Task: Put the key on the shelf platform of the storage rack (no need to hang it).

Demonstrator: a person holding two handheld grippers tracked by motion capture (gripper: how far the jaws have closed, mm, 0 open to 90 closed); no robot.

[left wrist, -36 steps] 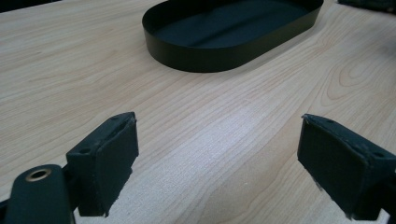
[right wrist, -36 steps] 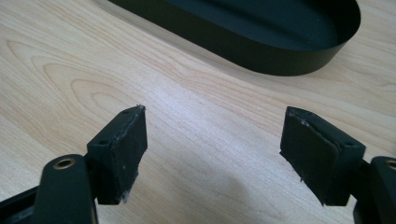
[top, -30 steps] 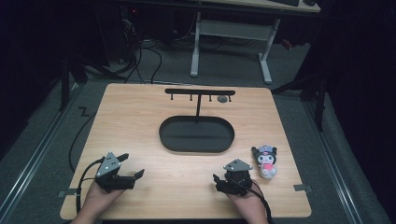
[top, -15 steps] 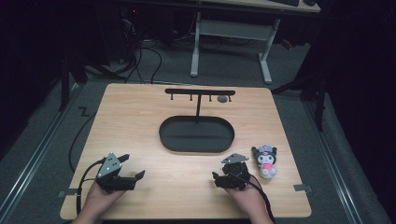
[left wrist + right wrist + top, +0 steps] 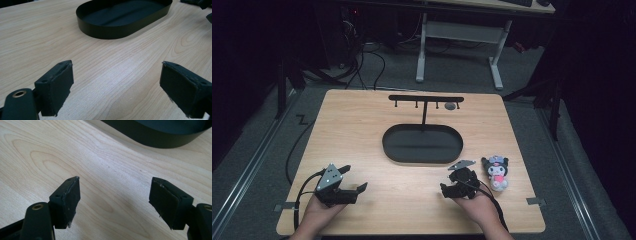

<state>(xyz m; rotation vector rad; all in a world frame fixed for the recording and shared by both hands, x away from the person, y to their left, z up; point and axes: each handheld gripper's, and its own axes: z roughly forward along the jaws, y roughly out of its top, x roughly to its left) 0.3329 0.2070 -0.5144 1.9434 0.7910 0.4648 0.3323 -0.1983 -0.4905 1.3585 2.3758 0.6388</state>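
Note:
A black oval tray (image 5: 422,146) lies mid-table, and a T-shaped black stand (image 5: 426,99) with small hooks rises from its far side. A small plush toy (image 5: 496,171) with dark ears and a pink front lies on the wood to the tray's right. My left gripper (image 5: 353,178) rests near the front left, open, with bare wood between its pads (image 5: 56,86). My right gripper (image 5: 447,181) sits just left of the plush toy, open and empty; its pads (image 5: 67,200) frame bare wood in front of the tray's wall (image 5: 160,138). The left gripper view faces the tray (image 5: 120,25).
The wooden table (image 5: 352,130) ends close behind both hands. Cables trail from each gripper off the front edge. A small round grey piece (image 5: 450,106) sits by the stand's right end. Desk legs and cables stand on the dark floor beyond.
My right gripper has edged slightly away from the front edge, toward the tray. The left gripper, tray and plush toy have stayed where they were.

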